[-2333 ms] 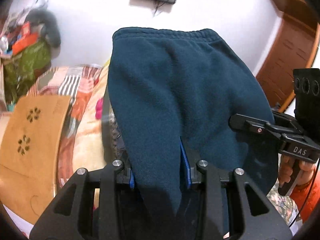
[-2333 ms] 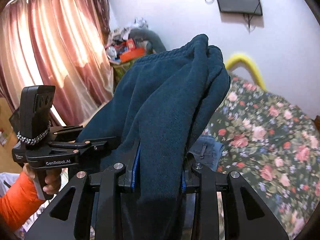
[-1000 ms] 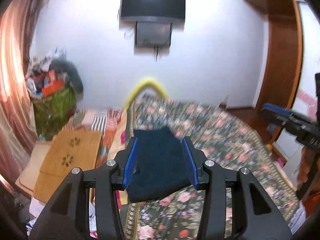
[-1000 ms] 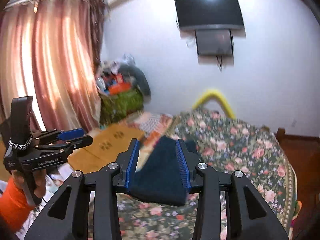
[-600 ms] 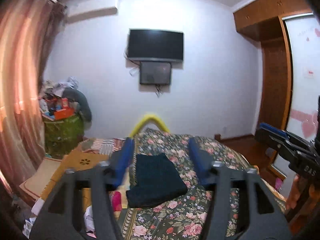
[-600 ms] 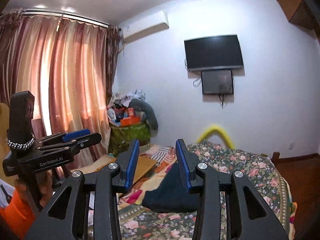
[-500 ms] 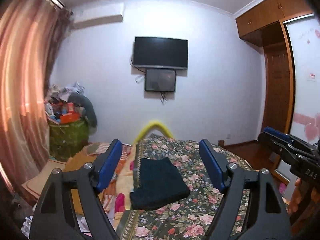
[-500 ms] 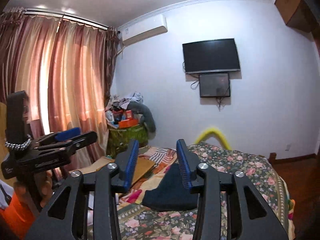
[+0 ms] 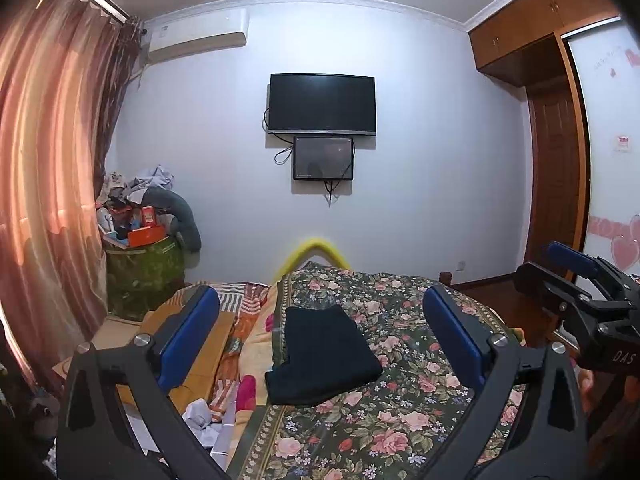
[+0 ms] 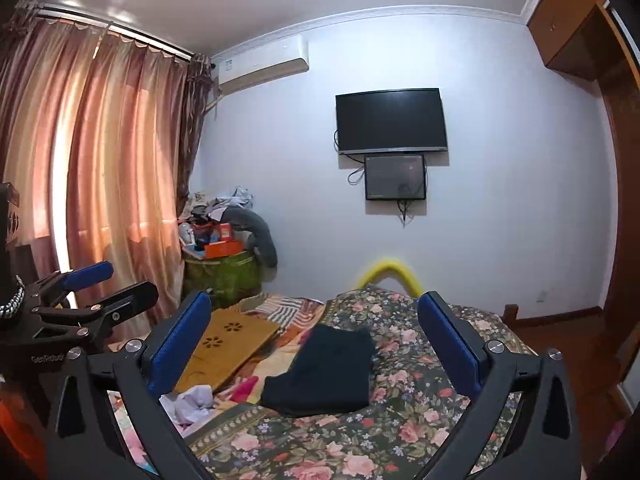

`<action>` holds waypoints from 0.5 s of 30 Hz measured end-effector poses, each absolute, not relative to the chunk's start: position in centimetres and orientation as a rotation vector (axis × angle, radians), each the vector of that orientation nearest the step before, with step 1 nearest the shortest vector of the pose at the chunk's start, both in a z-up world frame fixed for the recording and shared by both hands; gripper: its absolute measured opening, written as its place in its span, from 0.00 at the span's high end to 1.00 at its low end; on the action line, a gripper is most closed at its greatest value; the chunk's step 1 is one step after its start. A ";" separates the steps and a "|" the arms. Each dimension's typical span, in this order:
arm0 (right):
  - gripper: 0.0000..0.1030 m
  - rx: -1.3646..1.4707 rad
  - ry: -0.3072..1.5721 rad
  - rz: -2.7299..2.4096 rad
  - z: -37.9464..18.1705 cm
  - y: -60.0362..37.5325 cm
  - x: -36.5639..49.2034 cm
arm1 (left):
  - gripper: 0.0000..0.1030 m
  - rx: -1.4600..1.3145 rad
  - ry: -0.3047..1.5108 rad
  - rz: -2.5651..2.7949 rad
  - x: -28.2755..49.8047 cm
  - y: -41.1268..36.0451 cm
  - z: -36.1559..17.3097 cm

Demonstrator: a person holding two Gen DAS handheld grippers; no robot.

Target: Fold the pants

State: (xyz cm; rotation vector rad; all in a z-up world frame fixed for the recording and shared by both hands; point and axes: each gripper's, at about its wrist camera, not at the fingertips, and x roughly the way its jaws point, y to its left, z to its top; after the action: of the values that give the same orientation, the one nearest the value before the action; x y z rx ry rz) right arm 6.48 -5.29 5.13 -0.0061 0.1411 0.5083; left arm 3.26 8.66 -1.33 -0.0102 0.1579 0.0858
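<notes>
Two black grippers, left (image 9: pixel 320 334) and right (image 10: pixel 314 340), are opening, holding nothing; dark navy fleece pants (image 9: pixel 324 354) lie folded on the floral bedspread (image 9: pixel 400 420), apparently finished.

Left claw (image 9: pixel 320 334) and right claw (image 10: pixel 314 344) level, jaws opening wide, apparently nothing between.
</notes>
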 end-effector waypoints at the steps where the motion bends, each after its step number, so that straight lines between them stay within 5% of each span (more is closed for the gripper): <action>1: 0.00 -0.007 0.143 0.508 5.1 -5.2 6.6 | 0.00 -0.010 0.156 0.089 3.2 8.6 -1.3; 15: 0.00 -0.006 0.151 0.514 4.2 -6.1 5.7 | 0.00 -0.025 0.157 0.078 3.3 9.0 -1.4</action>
State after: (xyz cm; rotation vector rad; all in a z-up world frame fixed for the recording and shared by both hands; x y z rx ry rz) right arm 5.66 -6.08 4.19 -0.0057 0.1507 0.5142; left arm 3.31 8.98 -1.36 -0.0252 0.1568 0.0778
